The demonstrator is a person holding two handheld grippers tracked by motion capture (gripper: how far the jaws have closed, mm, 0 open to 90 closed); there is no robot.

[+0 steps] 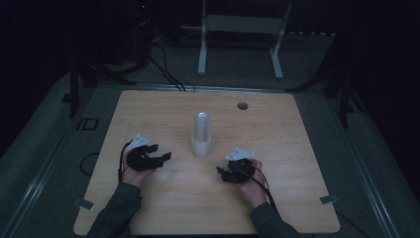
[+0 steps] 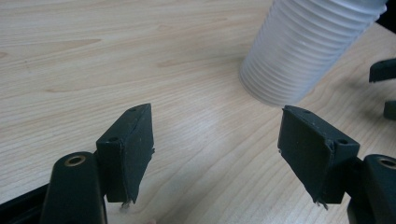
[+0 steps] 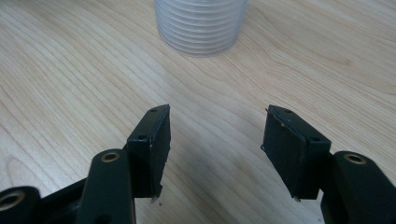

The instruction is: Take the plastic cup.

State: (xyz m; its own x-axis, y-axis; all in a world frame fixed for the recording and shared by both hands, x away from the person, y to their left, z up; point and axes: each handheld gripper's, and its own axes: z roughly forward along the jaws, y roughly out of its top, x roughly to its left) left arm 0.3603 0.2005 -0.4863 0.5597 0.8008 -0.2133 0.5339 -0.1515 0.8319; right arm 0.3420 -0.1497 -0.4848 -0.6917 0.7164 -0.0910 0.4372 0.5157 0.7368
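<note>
The cup stack (image 1: 201, 135) stands upright, long axis vertical, no writing visible. Left gripper (image 1: 159, 157) and right gripper (image 1: 221, 173) flank it, both released, jaws empty.

Cup stack (image 1: 201, 135) stands upright mid-table (image 1: 277, 198), the one obstacle on the wood. Left gripper (image 1: 161, 157) sits left of the stack and nearer the person, jaws apart, nothing between them; bare wood from its tips to the stack's base (image 2: 285, 60), lane open. Right gripper (image 1: 222, 172) sits right of the stack and nearer the person, jaws also apart and empty; bare wood ahead to the stack (image 3: 201, 25). In the left gripper view the right gripper's tips show past the stack's right side, so a straight pass there is blocked. Behind the stack, wood is free up to a small round hole (image 1: 242, 105) at far right. Both flanks of the stack are open out to the table edges.
</note>
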